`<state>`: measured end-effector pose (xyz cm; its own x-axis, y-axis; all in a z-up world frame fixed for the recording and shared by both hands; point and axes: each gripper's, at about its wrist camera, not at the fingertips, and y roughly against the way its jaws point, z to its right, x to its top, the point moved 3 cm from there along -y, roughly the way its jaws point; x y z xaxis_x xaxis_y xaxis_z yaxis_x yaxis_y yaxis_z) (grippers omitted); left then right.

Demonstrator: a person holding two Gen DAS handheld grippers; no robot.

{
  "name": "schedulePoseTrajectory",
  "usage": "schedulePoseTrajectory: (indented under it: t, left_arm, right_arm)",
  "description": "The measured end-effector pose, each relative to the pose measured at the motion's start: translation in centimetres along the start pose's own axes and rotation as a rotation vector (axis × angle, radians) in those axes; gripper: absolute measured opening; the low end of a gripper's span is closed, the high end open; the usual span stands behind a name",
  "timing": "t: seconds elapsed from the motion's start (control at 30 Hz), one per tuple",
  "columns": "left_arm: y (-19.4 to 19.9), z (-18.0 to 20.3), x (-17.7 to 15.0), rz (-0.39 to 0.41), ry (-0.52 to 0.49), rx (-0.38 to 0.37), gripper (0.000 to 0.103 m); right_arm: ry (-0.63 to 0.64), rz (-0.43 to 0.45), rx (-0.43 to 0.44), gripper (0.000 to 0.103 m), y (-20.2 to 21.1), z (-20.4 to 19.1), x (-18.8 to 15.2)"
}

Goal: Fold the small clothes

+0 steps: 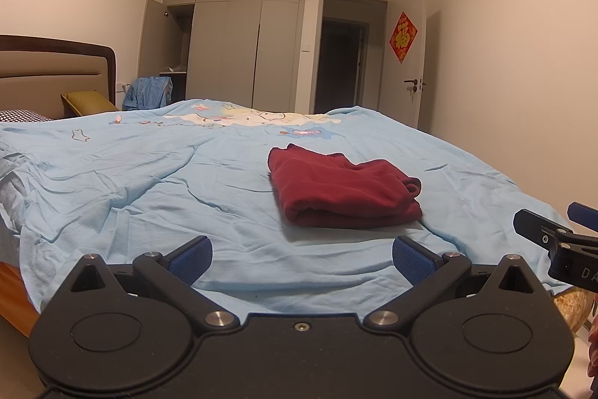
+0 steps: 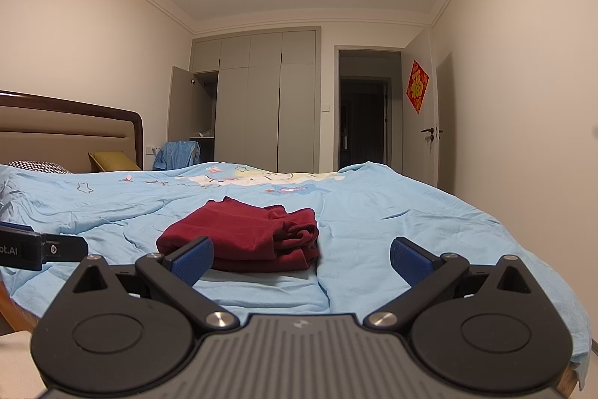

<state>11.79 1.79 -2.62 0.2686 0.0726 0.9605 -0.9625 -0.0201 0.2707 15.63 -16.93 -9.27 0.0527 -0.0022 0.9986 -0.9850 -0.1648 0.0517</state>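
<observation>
A dark red garment (image 1: 342, 187) lies folded in a thick bundle on the light blue bedspread (image 1: 149, 174). In the left wrist view my left gripper (image 1: 302, 258) is open at the near edge of the bed, short of the bundle, with nothing between its blue pads. The right gripper pokes in at the right edge (image 1: 553, 234). In the right wrist view the red garment (image 2: 243, 236) sits just beyond my open right gripper (image 2: 302, 258), toward its left finger (image 2: 192, 258). The left gripper's body shows at the far left (image 2: 37, 249).
A padded headboard (image 1: 56, 73) and pillows (image 1: 89, 101) stand at the left. Grey wardrobes (image 1: 231, 40) with one open door, a blue cloth heap (image 1: 147, 92), a dark open doorway (image 1: 344, 58) and a white door with a red decoration (image 1: 403, 38) lie beyond the bed.
</observation>
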Motion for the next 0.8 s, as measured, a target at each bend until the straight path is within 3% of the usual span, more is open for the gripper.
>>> schedulePoseTrajectory:
  t: [0.8]
  left_arm:
    - [0.27,0.15,-0.21,-0.001,0.023,-0.017,0.102]
  right_arm:
    - [-0.001,-0.003,-0.001,0.103,0.00,0.03,-0.06]
